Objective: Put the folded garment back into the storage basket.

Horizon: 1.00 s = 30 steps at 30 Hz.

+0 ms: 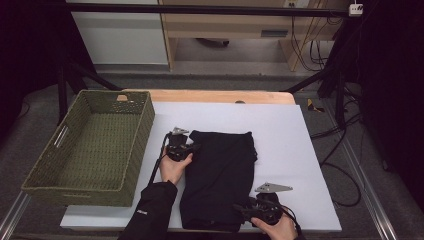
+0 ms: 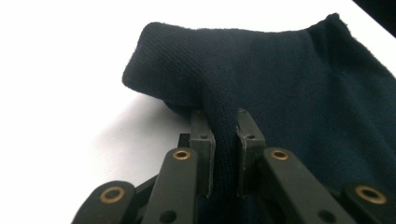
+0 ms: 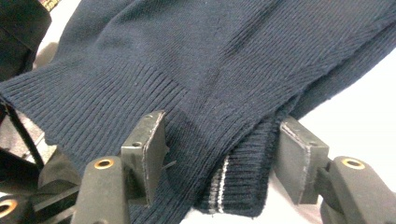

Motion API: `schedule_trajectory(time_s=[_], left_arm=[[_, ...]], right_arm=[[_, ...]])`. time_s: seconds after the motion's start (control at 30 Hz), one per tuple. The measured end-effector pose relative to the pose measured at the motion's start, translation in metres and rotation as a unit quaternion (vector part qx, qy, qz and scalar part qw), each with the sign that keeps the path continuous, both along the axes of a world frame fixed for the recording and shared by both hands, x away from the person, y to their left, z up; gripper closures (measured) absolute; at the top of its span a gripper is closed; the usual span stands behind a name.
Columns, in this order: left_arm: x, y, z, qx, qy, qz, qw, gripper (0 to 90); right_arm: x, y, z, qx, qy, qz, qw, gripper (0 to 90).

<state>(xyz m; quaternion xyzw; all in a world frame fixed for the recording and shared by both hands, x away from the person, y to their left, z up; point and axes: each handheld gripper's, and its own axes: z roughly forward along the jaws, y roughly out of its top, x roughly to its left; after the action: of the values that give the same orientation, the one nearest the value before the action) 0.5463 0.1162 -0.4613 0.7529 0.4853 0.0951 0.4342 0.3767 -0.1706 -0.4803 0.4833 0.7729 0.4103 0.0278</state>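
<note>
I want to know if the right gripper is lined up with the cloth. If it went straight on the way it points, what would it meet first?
The right gripper would likely meet the ribbed hem of the dark sweater, which already lies between its open jaws.

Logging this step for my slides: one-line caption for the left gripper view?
Left gripper pinching a raised fold of the dark navy knitted garment on the white table sheet.

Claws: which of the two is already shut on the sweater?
The left claw: its pads pinch a fold of the sweater. The right claw stands apart around the hem.
</note>
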Motion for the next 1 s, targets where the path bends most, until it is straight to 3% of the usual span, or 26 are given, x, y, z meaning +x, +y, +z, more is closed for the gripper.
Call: schedule_trajectory(time_s=[0.23, 0.37, 0.6, 1.0], left_arm=[[-0.001, -0.001, 0.001, 0.001, -0.006, 0.001, 1.0000, 80.6], [-0.002, -0.001, 0.003, 0.001, -0.009, 0.000, 1.0000, 80.7], [-0.005, -0.001, 0.006, -0.006, -0.017, 0.000, 0.9998, 81.0], [-0.014, -0.003, 0.037, -0.021, -0.058, -0.007, 0.9981, 81.5]], right_arm=[[0.006, 0.005, -0.001, 0.005, 0.004, -0.002, 1.0000, 54.6], [0.011, 0.004, -0.003, 0.019, 0.017, -0.003, 0.9997, 64.0], [0.014, 0.000, -0.004, 0.041, 0.036, -0.008, 0.9985, 72.0], [0.011, -0.004, 0.009, 0.050, 0.007, 0.003, 0.9987, 74.2]])
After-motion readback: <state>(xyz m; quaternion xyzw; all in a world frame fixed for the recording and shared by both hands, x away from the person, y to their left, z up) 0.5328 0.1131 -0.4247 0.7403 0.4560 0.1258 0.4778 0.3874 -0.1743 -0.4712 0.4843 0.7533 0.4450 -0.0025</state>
